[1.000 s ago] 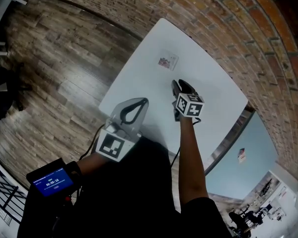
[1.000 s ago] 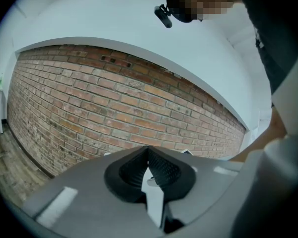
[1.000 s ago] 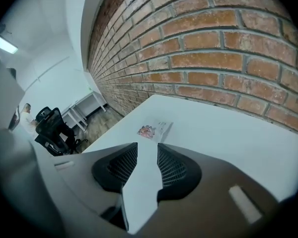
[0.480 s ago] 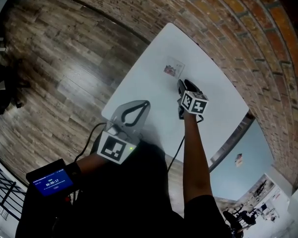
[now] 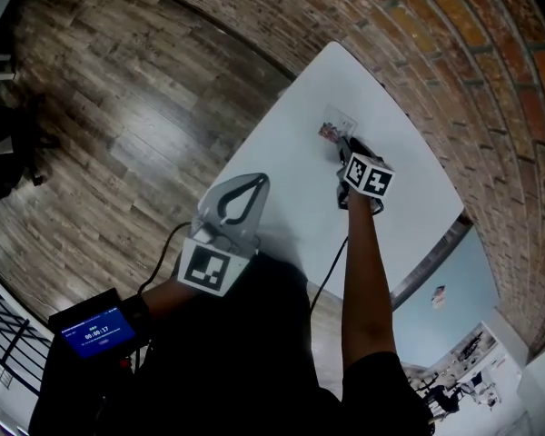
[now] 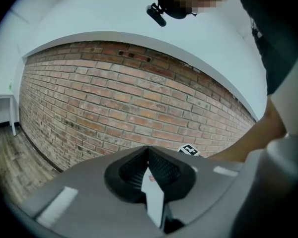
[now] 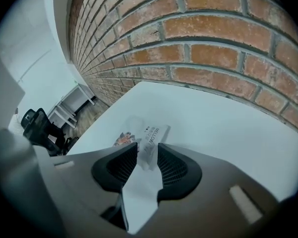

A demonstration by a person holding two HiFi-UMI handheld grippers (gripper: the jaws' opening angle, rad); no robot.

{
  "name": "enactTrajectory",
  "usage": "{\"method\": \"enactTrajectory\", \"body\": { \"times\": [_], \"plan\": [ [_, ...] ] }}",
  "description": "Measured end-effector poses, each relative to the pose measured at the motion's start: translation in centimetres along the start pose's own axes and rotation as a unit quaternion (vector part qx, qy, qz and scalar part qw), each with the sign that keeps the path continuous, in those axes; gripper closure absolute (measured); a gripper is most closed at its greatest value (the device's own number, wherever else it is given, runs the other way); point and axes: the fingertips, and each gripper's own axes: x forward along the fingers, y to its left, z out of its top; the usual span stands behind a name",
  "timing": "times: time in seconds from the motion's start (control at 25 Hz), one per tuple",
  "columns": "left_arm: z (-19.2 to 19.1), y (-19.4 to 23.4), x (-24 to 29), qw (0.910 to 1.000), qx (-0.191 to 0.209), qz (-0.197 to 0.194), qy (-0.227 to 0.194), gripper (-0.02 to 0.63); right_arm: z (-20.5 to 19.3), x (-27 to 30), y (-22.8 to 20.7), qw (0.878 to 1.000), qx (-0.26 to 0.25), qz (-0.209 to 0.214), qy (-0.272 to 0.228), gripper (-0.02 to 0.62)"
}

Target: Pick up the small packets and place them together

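Note:
A small clear packet [image 5: 332, 127] with a colourful picture and dark print lies on the white table [image 5: 291, 175] near its far edge. In the right gripper view this packet [image 7: 154, 135] sits just ahead of my jaws, its near end reaching in between the fingertips. My right gripper [image 5: 344, 143] [image 7: 148, 150] is open, with a gap between the pads and bare table showing through. My left gripper [image 5: 258, 183] [image 6: 149, 155] hangs back over the table's near edge, tips together and nothing seen in it. I cannot tell whether the packet is one or two overlapping.
A brick wall [image 5: 454, 53] runs close behind the table's far side. Wooden floor [image 5: 118, 107] lies to the left. A small screen [image 5: 95, 332] is strapped to the person's left forearm. Chairs and desks [image 7: 44, 125] stand beyond the table's left end.
My right gripper has moved forward across the table and reached the packet. The left gripper has stayed near the front edge.

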Motion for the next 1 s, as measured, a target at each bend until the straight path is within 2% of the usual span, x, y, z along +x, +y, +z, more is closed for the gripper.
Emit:
{"method": "enactTrajectory", "body": {
  "times": [0.12,0.24,0.36,0.6,0.88,1.0],
  "plan": [
    [-0.1,2.3,0.4,0.9998,-0.014,0.016,-0.001,0.606,0.2,1.0,0.1,1.0,0.021,0.001,0.008,0.465],
    [0.2,3.6,0.8,0.9998,-0.005,0.016,-0.011,0.606,0.2,1.8,0.1,0.999,0.038,-0.002,0.009,0.466],
    [0.2,3.3,0.9,0.9998,0.008,0.014,-0.007,0.606,-0.2,1.9,-0.2,0.999,0.05,0.001,0.01,0.466],
    [0.2,2.3,1.1,0.9999,0.004,0.011,-0.007,0.606,-0.1,2.0,0.4,0.995,0.094,0.042,0.003,0.476],
    [-0.2,1.7,1.1,0.9999,0.01,-0.003,0.003,0.606,0.0,2.3,1.0,0.989,0.136,0.059,-0.017,0.514],
    [-0.3,1.7,1.1,1.0,0.008,-0.002,0.005,0.606,-0.1,2.3,1.0,0.989,0.135,0.059,-0.02,0.571]
  ]
}}
